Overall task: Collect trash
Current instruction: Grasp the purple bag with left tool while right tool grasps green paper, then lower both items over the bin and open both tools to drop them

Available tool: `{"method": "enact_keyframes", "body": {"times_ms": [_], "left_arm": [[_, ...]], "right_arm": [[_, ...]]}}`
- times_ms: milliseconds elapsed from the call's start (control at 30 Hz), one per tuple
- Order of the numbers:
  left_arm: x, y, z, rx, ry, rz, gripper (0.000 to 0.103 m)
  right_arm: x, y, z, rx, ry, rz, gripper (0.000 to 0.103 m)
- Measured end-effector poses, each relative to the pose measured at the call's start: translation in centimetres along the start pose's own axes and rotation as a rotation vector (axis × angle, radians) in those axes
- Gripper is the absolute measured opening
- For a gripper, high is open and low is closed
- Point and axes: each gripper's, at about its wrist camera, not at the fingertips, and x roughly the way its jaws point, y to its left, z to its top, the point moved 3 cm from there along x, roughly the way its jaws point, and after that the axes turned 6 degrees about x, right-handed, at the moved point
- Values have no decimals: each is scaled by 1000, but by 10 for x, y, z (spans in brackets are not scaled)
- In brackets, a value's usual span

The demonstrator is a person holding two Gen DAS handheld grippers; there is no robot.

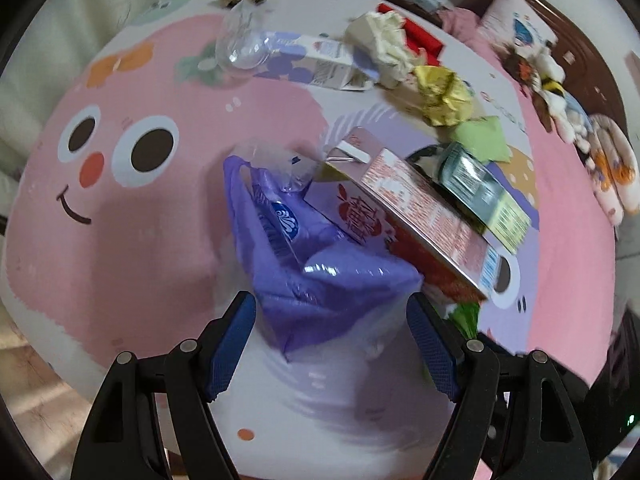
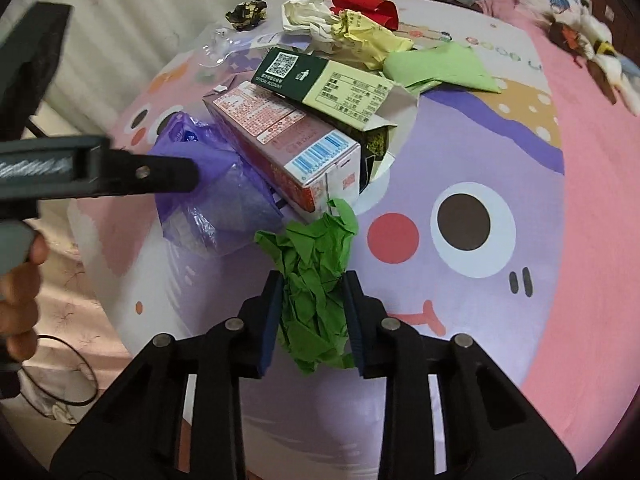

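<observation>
Between right claw pads: crumpled green paper wad, clamped. Left claw spread wide, straddling purple plastic bag, gripping nothing.

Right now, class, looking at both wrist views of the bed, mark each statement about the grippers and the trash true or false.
1. The right gripper is shut on the crumpled green paper ball. True.
2. The left gripper is clamped on the purple plastic bag. False: its jaws stand open, the bag between them.
3. The dark green carton lies on top of the pink-and-red carton. True.
4. The crumpled yellow paper is inside the bag. False: it lies on the cartoon bedsheet.
</observation>
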Motion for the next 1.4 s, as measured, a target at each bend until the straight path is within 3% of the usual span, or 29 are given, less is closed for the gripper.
{"method": "enact_keyframes", "body": {"times_ms": [267,467,533,700,1000,1400], "left_arm": [[31,-2,15,-37,28,-7,78],[48,-11,13,13,40,28,50],[51,-11,14,17,38,36,35],[44,-11,13,50,27,47,16],[-3,-22,5,172,-51,94,16],[-94,27,-44,355,-160,78,16]], "right_arm": [[0,-12,0,-5,1,70,26],[-1,-13,-1,-10,0,85,26],[-1,-13,-1,-6,0,88,26],[-1,-13,0,15,0,83,25],[-8,-11,-2,94,-10,53,23],[-45,27,-29,203,-108,12,23]]}}
